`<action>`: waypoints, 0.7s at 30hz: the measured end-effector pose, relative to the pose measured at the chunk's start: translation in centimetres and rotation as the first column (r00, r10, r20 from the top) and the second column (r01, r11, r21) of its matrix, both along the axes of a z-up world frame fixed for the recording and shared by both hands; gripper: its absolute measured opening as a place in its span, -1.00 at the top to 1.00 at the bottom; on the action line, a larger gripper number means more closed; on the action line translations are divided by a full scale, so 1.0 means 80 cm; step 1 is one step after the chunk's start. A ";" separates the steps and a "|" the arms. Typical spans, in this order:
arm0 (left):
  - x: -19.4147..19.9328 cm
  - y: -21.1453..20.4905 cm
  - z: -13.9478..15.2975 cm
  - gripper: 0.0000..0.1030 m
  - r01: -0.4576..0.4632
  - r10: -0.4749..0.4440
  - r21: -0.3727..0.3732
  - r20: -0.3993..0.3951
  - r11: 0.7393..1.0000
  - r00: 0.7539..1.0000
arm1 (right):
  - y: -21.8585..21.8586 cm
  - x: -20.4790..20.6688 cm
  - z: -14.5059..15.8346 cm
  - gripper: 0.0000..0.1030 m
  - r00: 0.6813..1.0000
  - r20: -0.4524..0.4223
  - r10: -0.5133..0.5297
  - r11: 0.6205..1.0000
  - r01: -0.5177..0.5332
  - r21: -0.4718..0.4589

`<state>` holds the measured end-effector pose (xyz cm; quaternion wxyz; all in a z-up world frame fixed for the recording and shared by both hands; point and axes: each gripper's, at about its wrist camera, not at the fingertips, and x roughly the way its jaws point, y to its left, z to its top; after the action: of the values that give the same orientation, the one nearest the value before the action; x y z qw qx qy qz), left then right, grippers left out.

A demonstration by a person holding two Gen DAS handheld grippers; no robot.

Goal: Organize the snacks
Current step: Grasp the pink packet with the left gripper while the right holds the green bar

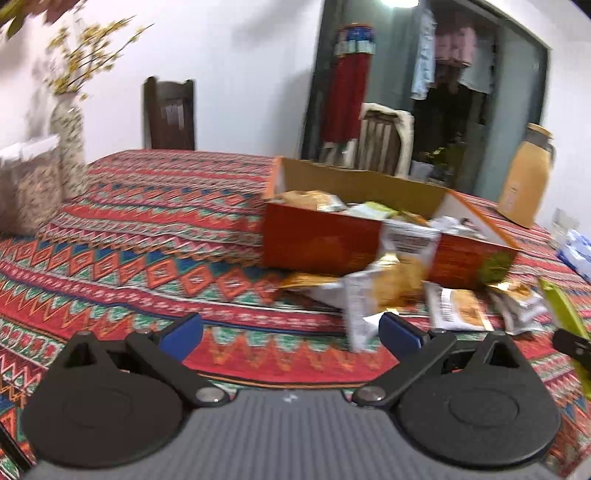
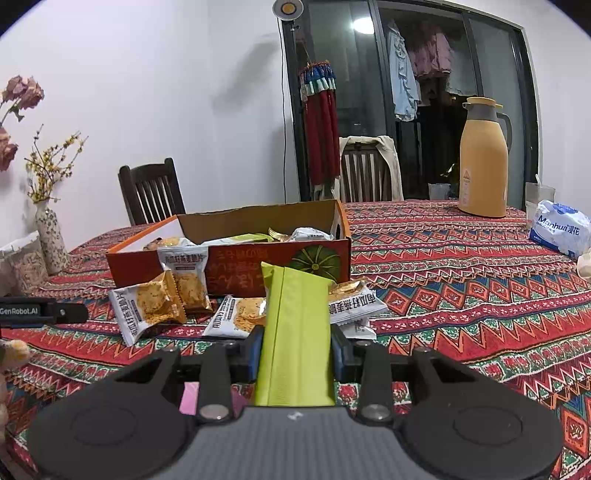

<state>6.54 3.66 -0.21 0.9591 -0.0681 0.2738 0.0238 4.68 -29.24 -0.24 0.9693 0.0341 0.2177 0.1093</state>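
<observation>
Plain white walls (image 2: 147,74) back two dark wooden slat-back chairs (image 2: 151,192); a dark-framed glass sliding door (image 2: 369,92) reflects a round ceiling light (image 2: 364,25).

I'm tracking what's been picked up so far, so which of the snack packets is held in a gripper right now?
The plain green packet, clamped in the right gripper. The white-and-orange biscuit packets lie loose on the tablecloth before the cardboard box.

Open box (image 2: 236,273) mid-table, top free. Loose packets (image 2: 147,310) crowd the cloth just before it. Bare cloth (image 1: 147,236) left of box; flask (image 2: 482,162), tissue pack (image 2: 559,229) far right.
</observation>
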 end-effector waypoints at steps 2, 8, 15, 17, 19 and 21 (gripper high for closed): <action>-0.005 -0.016 0.003 -1.00 0.029 -0.029 0.003 0.002 1.000 1.000 | -0.004 -0.003 -0.001 0.33 1.000 0.002 0.005 1.000 -0.005 0.012; -0.016 -0.060 0.001 -1.00 0.098 -0.098 0.036 -0.016 0.995 0.995 | -0.014 -0.008 -0.007 0.33 1.000 0.001 0.028 0.999 -0.028 0.038; -0.022 -0.102 -0.006 -1.00 0.184 -0.182 0.036 -0.038 0.982 0.982 | -0.024 -0.015 -0.017 0.33 0.998 0.008 0.059 0.997 -0.060 0.058; -0.022 -0.114 -0.009 -1.00 0.208 -0.206 0.037 -0.051 0.977 0.977 | -0.028 -0.015 -0.019 0.33 0.998 0.010 0.061 0.996 -0.061 0.066; -0.019 -0.125 -0.014 -1.00 0.229 -0.225 0.043 -0.072 0.973 0.972 | -0.033 -0.016 -0.020 0.33 0.998 0.014 0.061 0.995 -0.062 0.076; -0.017 -0.135 -0.020 -1.00 0.248 -0.243 0.042 -0.098 0.968 0.965 | -0.038 -0.016 -0.021 0.33 0.998 0.016 0.062 0.994 -0.063 0.084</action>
<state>5.21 -7.12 -1.78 0.9424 -0.0066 0.3235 -0.0848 3.42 -32.25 -1.94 0.9645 0.0677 0.2074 0.1490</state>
